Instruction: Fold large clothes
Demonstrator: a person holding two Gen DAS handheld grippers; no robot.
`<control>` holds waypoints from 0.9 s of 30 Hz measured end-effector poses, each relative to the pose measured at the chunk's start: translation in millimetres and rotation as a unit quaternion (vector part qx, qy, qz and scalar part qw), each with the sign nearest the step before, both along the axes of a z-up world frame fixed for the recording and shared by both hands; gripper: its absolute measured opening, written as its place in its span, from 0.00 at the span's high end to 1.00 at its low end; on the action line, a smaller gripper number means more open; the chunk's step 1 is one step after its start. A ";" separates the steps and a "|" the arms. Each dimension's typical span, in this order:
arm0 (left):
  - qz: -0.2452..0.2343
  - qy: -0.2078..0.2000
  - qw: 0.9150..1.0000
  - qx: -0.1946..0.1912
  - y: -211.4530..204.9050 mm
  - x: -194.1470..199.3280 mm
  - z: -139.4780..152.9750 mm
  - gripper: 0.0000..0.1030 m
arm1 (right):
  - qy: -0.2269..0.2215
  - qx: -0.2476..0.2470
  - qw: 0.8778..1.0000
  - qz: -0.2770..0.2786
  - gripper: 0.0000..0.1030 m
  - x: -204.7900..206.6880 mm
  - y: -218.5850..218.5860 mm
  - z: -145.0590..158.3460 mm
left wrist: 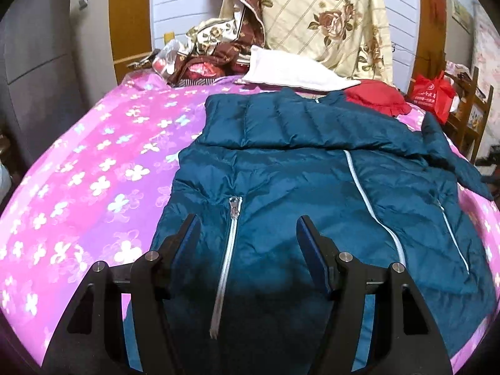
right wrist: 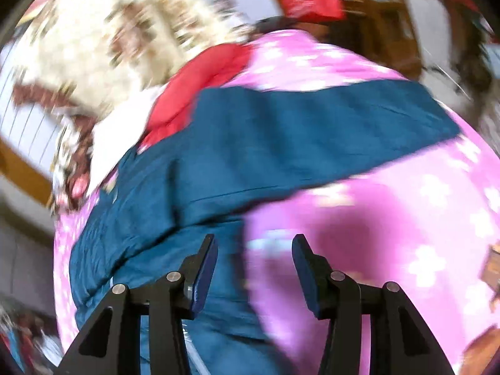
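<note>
A teal padded jacket [left wrist: 297, 168] with pale zippers lies flat on a bed with a pink flowered sheet [left wrist: 93, 162]. One sleeve is folded across its chest; the other sleeve [left wrist: 450, 156] trails off to the right. My left gripper [left wrist: 248, 222] hovers open over the jacket's lower front, beside a pocket zipper [left wrist: 229, 240], with nothing between its fingers. The right wrist view is blurred by motion. There my right gripper [right wrist: 254, 242] stands open above the jacket's edge [right wrist: 200, 193] and the pink sheet [right wrist: 375, 218], holding nothing. The outstretched sleeve [right wrist: 328, 131] lies ahead of it.
A white pillow [left wrist: 290, 68], a red cloth [left wrist: 375, 93] and a heap of floral bedding [left wrist: 328, 22] sit at the head of the bed. A red bag [left wrist: 432, 93] rests on a wooden shelf to the right. A grey cabinet [left wrist: 34, 62] stands on the left.
</note>
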State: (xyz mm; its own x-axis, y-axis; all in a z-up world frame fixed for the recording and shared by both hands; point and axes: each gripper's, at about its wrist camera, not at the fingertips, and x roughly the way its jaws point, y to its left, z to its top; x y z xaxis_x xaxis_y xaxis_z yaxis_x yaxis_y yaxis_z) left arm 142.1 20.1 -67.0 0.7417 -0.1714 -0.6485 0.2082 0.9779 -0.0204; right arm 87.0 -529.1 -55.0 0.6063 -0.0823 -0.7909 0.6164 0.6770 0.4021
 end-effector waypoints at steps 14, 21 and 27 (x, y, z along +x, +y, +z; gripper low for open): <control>-0.019 0.008 1.000 -0.002 -48.9 -55.4 35.0 0.38 | -0.050 0.134 0.977 -0.157 0.50 -75.9 -165.1 -74.4; -0.007 0.031 0.999 -0.011 -61.3 -46.3 32.9 0.38 | -0.082 0.124 0.975 -0.163 0.50 -49.0 -204.0 -74.9; 0.011 0.045 0.999 0.002 -60.3 -41.2 24.1 0.38 | -0.054 0.095 0.976 -0.189 0.85 -29.2 -221.8 -76.9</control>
State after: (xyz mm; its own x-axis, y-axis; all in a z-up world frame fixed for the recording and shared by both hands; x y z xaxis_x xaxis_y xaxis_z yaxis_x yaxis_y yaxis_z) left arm 100.9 -40.2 -42.9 0.6835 -0.1541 -0.7135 0.1850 0.9821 -0.0350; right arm 57.8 -750.9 -131.9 0.6414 -0.1741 -0.7472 0.7549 0.3168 0.5743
